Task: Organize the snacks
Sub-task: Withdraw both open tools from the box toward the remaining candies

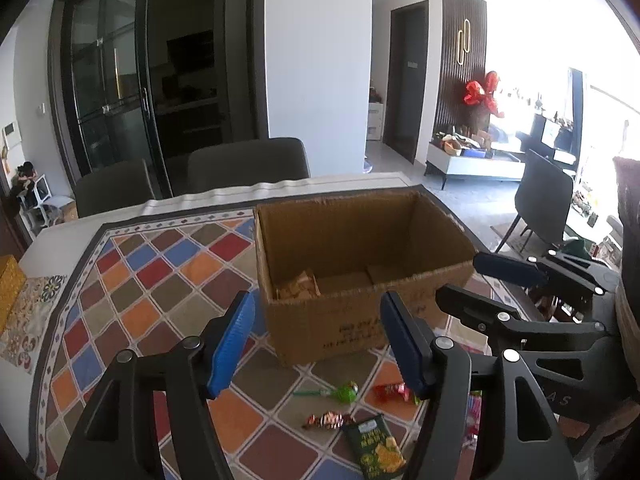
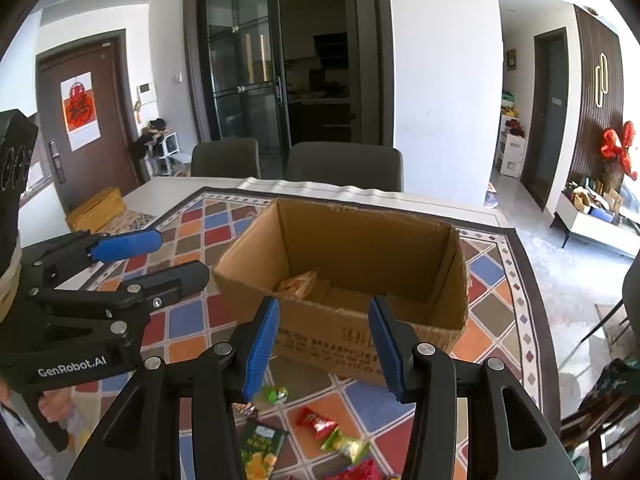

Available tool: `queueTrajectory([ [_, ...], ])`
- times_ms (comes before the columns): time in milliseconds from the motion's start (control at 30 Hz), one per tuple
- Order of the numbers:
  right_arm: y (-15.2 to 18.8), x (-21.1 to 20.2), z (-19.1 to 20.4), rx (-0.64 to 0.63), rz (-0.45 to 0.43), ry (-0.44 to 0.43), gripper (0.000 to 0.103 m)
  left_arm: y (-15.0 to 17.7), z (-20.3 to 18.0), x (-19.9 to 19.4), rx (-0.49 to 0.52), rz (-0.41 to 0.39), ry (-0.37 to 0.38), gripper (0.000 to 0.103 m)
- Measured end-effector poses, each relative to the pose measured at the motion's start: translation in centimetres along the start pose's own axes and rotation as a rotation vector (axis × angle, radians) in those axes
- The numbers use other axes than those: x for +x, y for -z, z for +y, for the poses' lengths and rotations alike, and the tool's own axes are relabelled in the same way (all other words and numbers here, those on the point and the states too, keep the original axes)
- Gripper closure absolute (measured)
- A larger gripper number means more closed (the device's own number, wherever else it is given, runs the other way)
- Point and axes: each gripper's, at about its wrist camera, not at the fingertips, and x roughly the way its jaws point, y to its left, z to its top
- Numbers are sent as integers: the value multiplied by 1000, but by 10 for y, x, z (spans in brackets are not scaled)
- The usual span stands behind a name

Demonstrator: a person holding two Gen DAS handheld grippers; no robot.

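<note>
On table (image 1: 60,236), beneath everything: patchwork cloth (image 1: 160,280) of red, blue, orange and brown diamonds, dark border

Box (image 1: 360,272), cardboard, open-topped, upright on the cloth toward its far side; one tan packet (image 1: 300,286) lies on the floor of the box at its left end

Chairs (image 2: 344,164), two, dark, at the far edge of the table

Left gripper (image 1: 318,344): released, blue pads spread wide, nothing between them; held above the cloth just short of the box's near wall

Right gripper (image 2: 322,344): likewise released and empty, beside the left one, facing the same wall

Loose snacks on the cloth, near side of the box, all apart from the grippers:
- green packet (image 1: 376,450), flat, nearest the cameras
- red packet (image 2: 316,422)
- yellow-green packet (image 2: 346,446), just right of the red one
- green lollipop (image 1: 344,392), stick pointing left
- red-and-gold candy (image 1: 328,420), twisted ends, touching the green packet's top edge
</note>
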Motion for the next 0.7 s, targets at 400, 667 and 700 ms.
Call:
queueTrajectory([
  [400, 27, -3, 12, -31, 45, -20, 51, 43, -1, -12, -14, 34, -1, 37],
  [667, 51, 1, 16, -35, 104, -45, 51, 73, -1, -4, -38, 108, 20, 37],
  [700, 55, 3, 17, -36, 115, -48, 51, 76, -1, -3, -39, 118, 21, 37],
])
